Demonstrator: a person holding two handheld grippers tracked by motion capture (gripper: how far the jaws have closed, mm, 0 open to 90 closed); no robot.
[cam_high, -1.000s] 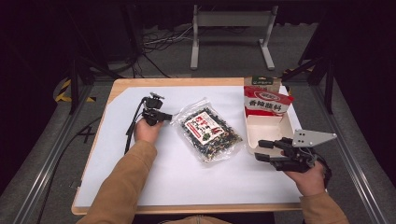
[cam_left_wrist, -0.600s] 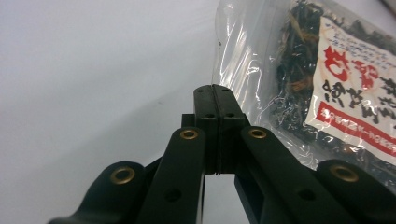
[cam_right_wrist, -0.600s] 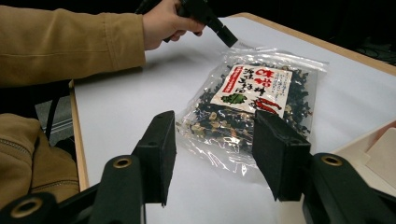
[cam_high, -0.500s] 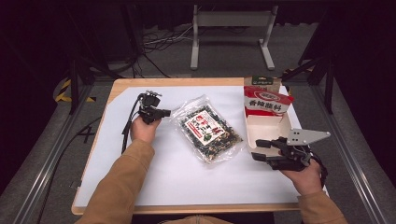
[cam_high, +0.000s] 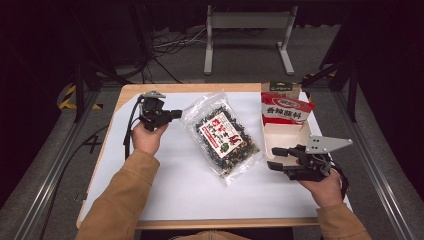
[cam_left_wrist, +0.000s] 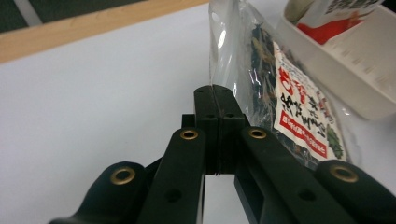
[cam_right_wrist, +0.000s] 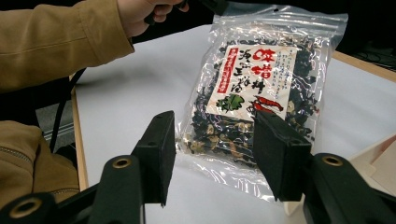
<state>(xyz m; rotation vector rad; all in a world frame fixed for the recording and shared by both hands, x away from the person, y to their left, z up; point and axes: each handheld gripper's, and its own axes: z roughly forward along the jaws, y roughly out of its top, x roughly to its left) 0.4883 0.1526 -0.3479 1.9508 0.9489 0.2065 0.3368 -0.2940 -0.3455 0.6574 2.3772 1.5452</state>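
A clear bag of dark dried food with a red-and-white label (cam_high: 222, 135) lies flat in the middle of the white table sheet. My left gripper (cam_high: 175, 114) hovers just left of the bag's far end, pointing right; its jaws are shut (cam_left_wrist: 215, 100) with nothing between them, and the bag (cam_left_wrist: 289, 107) lies beyond to the right. My right gripper (cam_high: 272, 157) sits low at the bag's near right corner, pointing left. It is open (cam_right_wrist: 215, 126), the bag (cam_right_wrist: 257, 88) lying past its pads and untouched.
A white open tray (cam_high: 285, 137) stands right of the bag, with a red-and-white packet (cam_high: 286, 109) upright at its far end and a green item (cam_high: 280, 86) behind. The tray (cam_left_wrist: 355, 70) is near the bag's edge. The wooden table edge (cam_high: 125, 95) borders the sheet.
My left hand has lifted its shut gripper and drifted a little toward the far side of the table. The right gripper and the bag have stayed where they were.
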